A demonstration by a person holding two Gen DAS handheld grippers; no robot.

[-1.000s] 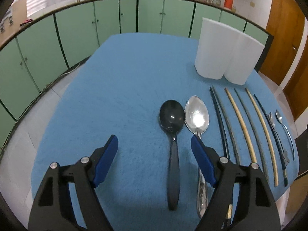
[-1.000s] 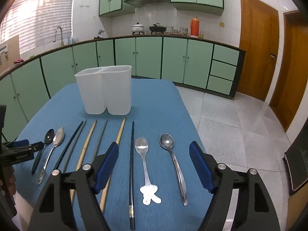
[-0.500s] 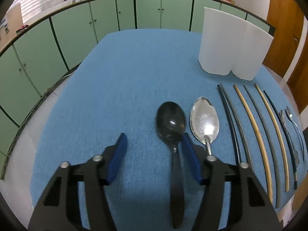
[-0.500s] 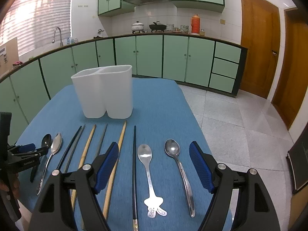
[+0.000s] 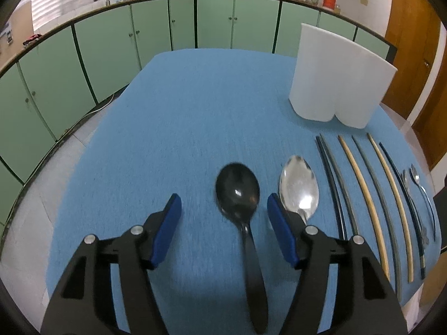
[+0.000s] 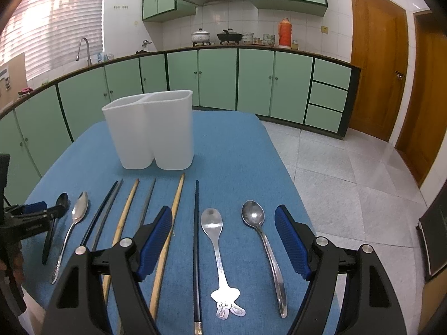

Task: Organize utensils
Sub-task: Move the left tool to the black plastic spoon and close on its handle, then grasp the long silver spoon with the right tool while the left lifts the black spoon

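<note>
**A:** Start nearest the left hand. What sits between the fingers?

**B:** The left gripper (image 5: pixel 223 217) has its blue pads apart and widening at this moment, with the black spoon (image 5: pixel 243 217) between them, nearer the right pad. No pad presses on it, so it lies loose on the blue tablecloth (image 5: pixel 167 125). Its bowl is just past the fingertips toward twelve o'clock; the handle runs back toward six, under the gripper. The long axis lines up almost exactly with the way the gripper points.

**B:** So, as I judge it, a closing of the jaws would meet the neck crosswise, once the spoon is centred.

**A:** And beside it?

**B:** At about two o'clock from that gripper, just beside the right pad, lies the large silver spoon (image 5: pixel 299 189), parallel. That closeness is the risk I see.

**A:** The other hand?

**B:** The right gripper (image 6: pixel 223 240) hangs with jaws wide apart, holding nothing. Below it lie the black chopstick (image 6: pixel 196 237), the rabbit-handled spoon (image 6: pixel 218 245) and a plain steel spoon (image 6: pixel 265 245), all lengthwise, handles toward six. The black spoon is far off at its nine o'clock, so the left hand is clearly nearer.

**A:** Further out?

**B:** The remaining chopsticks (image 6: pixel 125 217) lie in a row at ten o'clock, and beyond them, at eleven, stands the white two-compartment holder (image 6: pixel 153 131), upright and apparently empty.
</note>
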